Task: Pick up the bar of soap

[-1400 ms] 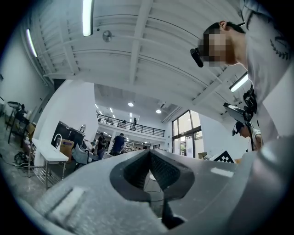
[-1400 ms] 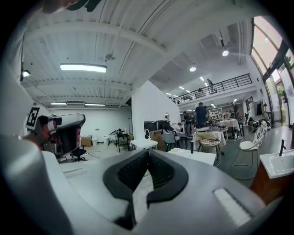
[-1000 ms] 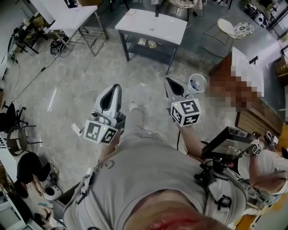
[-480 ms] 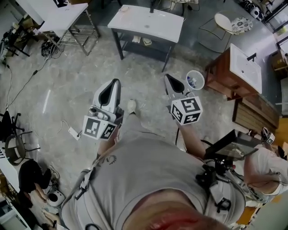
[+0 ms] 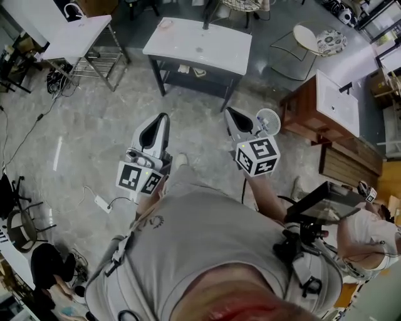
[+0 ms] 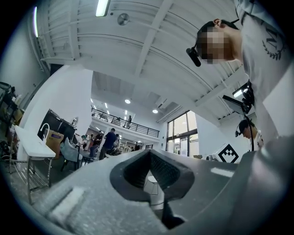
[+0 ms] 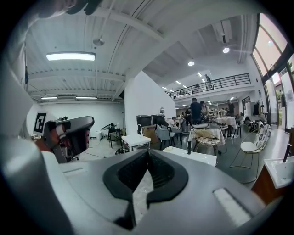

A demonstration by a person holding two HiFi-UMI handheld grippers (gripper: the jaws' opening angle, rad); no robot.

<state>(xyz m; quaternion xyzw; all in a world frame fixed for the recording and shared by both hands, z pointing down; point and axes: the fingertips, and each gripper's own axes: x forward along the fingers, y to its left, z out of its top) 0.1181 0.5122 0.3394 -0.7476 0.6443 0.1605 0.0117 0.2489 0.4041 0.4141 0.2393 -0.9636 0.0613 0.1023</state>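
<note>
Both grippers are held out at chest height over the grey floor, apart from any object. My left gripper (image 5: 161, 117) is shut and empty, and in the left gripper view its tips (image 6: 149, 151) meet, pointing slightly upward into the room. My right gripper (image 5: 229, 111) is also shut and empty; its tips (image 7: 148, 151) point at a white table (image 7: 193, 156) ahead. That white table (image 5: 200, 41) carries a dark faucet (image 5: 207, 19) and a small pale object (image 5: 166, 24) at its far left corner. I cannot tell whether that object is the soap.
A white folding table (image 5: 75, 34) stands at the far left. A wooden cabinet with a white basin (image 5: 313, 113) and a white bin (image 5: 268, 119) are on the right. A cable and plug (image 5: 100, 202) lie on the floor. Another person (image 5: 369, 232) is at the right.
The person has walked forward: the white table and wooden cabinet have come nearer in the head view. Both grippers stay shut and in front of the chest.
</note>
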